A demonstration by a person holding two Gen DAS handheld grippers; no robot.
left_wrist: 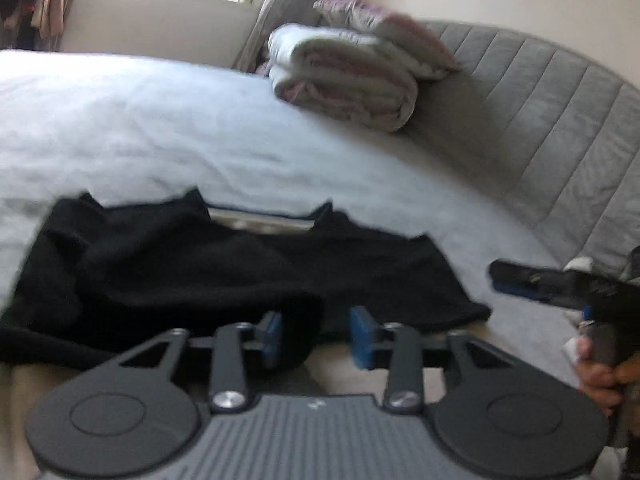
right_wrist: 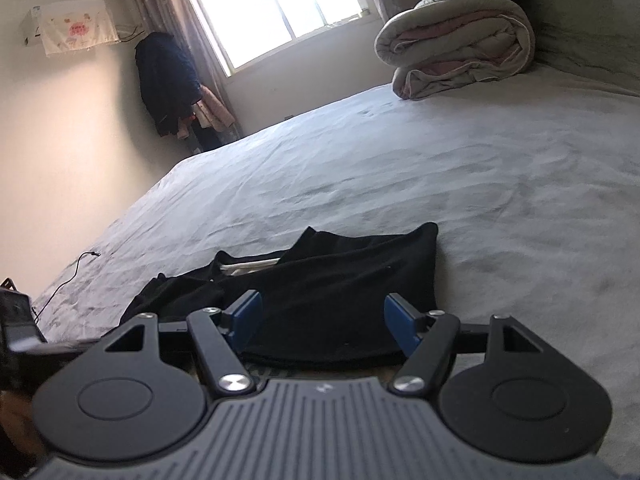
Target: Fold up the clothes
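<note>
My left gripper stood parted at the black garment's near hem on the bed

Left hand-held gripper black with blue pads, silver screws, ribbed grey body, round discs

Daylight is pouring in through the window, blowing it out to white. The left wrist view is smearing all over; the right is staying sharp. The black garment is losing detail. Fisheye is bending and darkening the corners.
</note>
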